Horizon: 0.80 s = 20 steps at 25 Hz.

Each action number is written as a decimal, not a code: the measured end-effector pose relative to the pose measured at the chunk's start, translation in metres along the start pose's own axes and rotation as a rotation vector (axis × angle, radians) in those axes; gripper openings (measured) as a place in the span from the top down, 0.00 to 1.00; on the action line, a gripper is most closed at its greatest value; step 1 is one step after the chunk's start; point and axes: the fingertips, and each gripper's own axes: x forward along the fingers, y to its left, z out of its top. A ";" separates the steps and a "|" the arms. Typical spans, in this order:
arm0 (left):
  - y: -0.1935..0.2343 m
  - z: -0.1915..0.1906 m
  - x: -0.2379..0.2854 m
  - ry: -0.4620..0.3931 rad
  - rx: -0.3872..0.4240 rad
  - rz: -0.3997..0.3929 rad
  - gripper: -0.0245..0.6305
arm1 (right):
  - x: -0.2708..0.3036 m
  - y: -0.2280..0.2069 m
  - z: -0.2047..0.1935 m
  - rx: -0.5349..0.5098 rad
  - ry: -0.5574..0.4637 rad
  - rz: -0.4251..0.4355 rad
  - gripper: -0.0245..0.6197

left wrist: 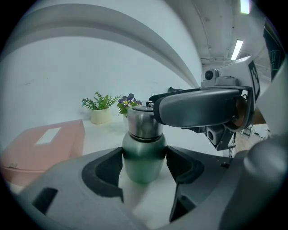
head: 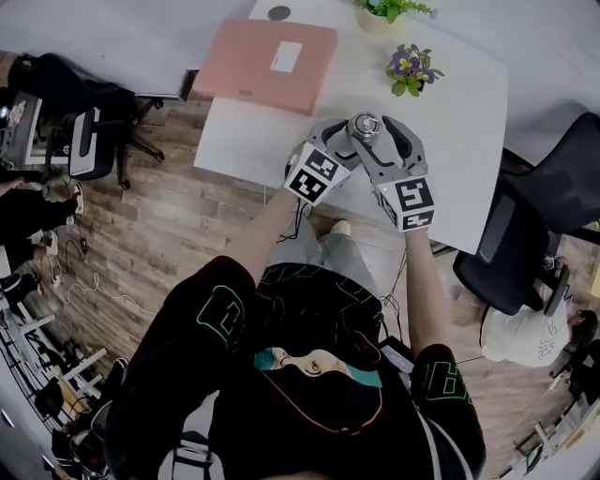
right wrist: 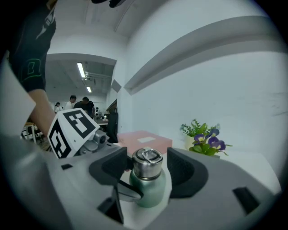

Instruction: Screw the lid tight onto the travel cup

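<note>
Clamping the green cup (left wrist: 143,150) by its body, left gripper (left wrist: 144,167) stops it spinning near the table's (head: 469,169) near edge. Right gripper (right wrist: 147,166) straddles the steel lid (right wrist: 146,159), jaws wide, pads just off it, probably re-gripping for another twist. Threads sit hidden under the lid, so tightness is unclear. Pink box (head: 267,61) and potted flowers (head: 412,70) stand beyond.

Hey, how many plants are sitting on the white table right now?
2: a green plant in a pale pot at the table's far edge, and a purple-flowered plant just in front of it.
</note>
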 end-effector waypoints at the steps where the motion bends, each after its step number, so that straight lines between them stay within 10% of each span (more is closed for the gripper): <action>1: -0.001 0.001 0.000 0.000 0.000 -0.003 0.48 | -0.001 0.000 0.000 -0.008 0.005 0.027 0.52; 14: 0.001 -0.003 0.005 0.027 -0.001 -0.037 0.48 | 0.004 0.003 -0.004 -0.082 0.105 0.413 0.52; 20: -0.002 -0.001 0.004 0.025 0.006 -0.046 0.48 | 0.005 -0.002 -0.008 -0.025 0.098 0.450 0.61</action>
